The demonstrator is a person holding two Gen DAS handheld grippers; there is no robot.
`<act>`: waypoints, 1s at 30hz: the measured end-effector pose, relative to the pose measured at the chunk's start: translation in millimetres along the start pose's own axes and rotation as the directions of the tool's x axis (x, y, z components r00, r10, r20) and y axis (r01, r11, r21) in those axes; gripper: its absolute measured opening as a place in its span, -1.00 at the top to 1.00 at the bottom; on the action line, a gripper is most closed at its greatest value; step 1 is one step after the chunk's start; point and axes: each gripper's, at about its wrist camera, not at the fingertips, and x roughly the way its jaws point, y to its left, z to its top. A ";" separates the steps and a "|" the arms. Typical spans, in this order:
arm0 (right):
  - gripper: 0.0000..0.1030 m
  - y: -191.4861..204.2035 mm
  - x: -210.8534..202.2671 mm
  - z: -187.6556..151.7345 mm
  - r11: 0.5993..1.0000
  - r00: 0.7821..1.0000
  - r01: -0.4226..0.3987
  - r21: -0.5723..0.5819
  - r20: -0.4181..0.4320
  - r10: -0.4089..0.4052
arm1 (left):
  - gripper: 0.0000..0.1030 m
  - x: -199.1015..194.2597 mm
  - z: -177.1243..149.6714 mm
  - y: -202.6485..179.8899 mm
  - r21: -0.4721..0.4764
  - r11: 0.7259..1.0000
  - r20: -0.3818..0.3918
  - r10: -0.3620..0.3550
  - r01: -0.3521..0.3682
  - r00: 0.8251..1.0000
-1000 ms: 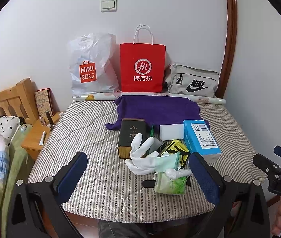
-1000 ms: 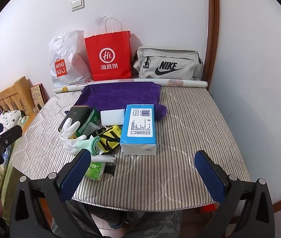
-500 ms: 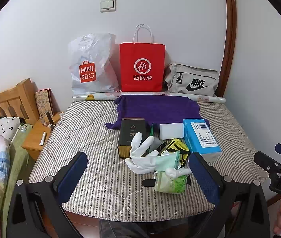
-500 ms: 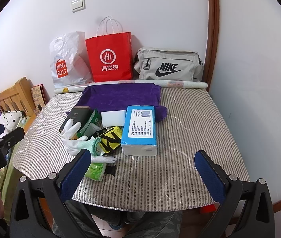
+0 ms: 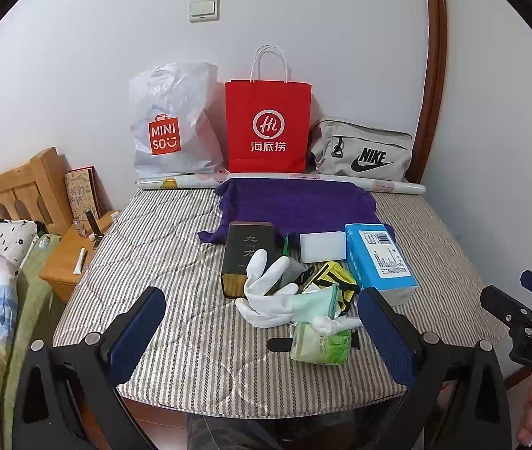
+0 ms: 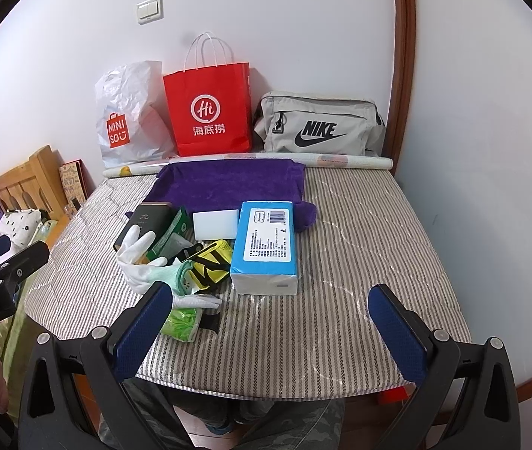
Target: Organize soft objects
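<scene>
Both claws, left gripper (image 5: 262, 332) and right gripper (image 6: 271, 328), spread apart, empty, short of glove (image 5: 266, 292) on mattress (image 6: 359, 247). Nightstand (image 5: 63, 262) seen from left only. Scarcely changed from earlier frame.

A striped mattress (image 5: 176, 247) holds a purple towel (image 5: 296, 202) at frame centre, a blue box (image 5: 378, 258), a white glove (image 5: 266, 292), and bags along the wall.
</scene>
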 end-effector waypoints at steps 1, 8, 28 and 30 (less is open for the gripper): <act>-0.99 0.5 -0.6 -0.4 1.000 1.000 0.000 -0.001 0.000 0.000 | -1.00 -0.7 -0.1 0.0 0.002 1.000 0.000 0.001 -0.001 1.000; -0.99 1.5 -1.3 0.0 1.000 1.000 0.000 -0.003 0.003 0.000 | -1.00 -0.7 -0.2 -0.7 0.002 1.000 0.000 0.002 -0.002 1.000; -0.99 6.0 16.4 -6.9 1.000 1.000 -0.008 -0.020 -0.020 0.008 | -1.00 28.0 -2.6 1.1 0.002 0.999 -0.058 -0.040 0.040 0.998; -0.99 5.8 22.9 -8.9 1.000 1.000 -0.010 -0.021 -0.027 0.010 | -1.00 37.3 -5.8 1.6 0.001 0.999 -0.079 -0.042 0.042 0.996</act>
